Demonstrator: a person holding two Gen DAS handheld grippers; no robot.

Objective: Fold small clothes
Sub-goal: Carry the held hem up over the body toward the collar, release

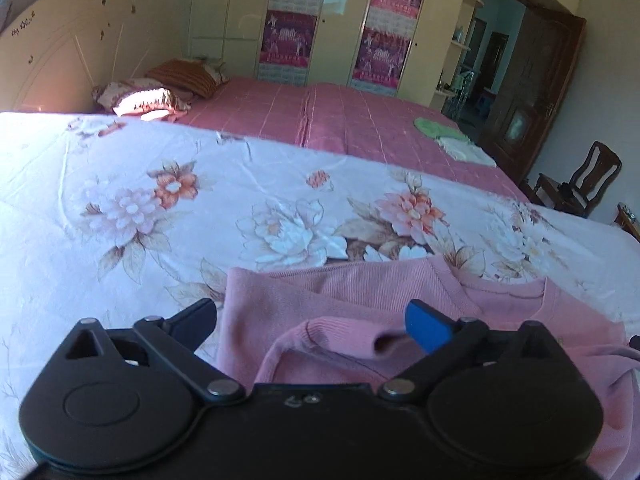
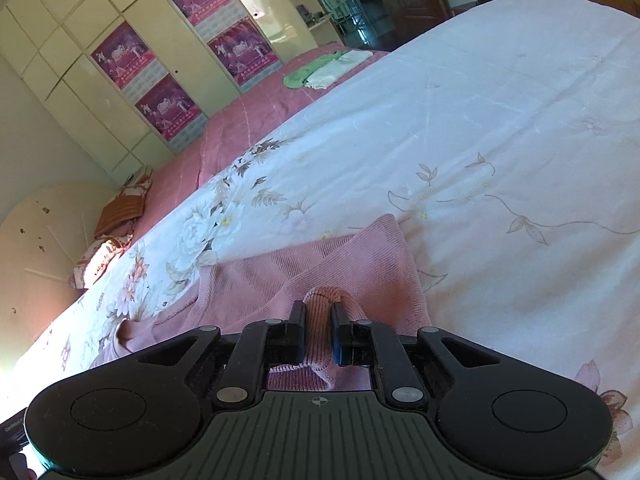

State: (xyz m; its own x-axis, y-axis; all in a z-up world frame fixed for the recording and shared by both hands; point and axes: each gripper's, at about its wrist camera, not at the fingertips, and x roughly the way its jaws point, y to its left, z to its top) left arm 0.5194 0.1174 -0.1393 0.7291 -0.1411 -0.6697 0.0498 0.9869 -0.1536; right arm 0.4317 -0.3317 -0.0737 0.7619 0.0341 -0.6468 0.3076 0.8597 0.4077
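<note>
A small pink knit sweater (image 1: pixel 352 300) lies partly folded on the floral bedsheet (image 1: pixel 160 200). My left gripper (image 1: pixel 312 320) is open above it, and a sleeve cuff (image 1: pixel 344 334) lies between the spread fingers. In the right wrist view the same sweater (image 2: pixel 256 284) lies on the sheet (image 2: pixel 480 120). My right gripper (image 2: pixel 318 322) is shut on a ribbed sleeve cuff (image 2: pixel 322 308) of the sweater, pinched between the two fingers.
Beyond the floral sheet is a pink checked bedspread (image 1: pixel 340 120) with folded green and white clothes (image 1: pixel 452 136) and pillows (image 1: pixel 160 88) by the headboard. Wardrobes (image 1: pixel 340 20) line the far wall. A wooden chair (image 1: pixel 580 184) stands at the right.
</note>
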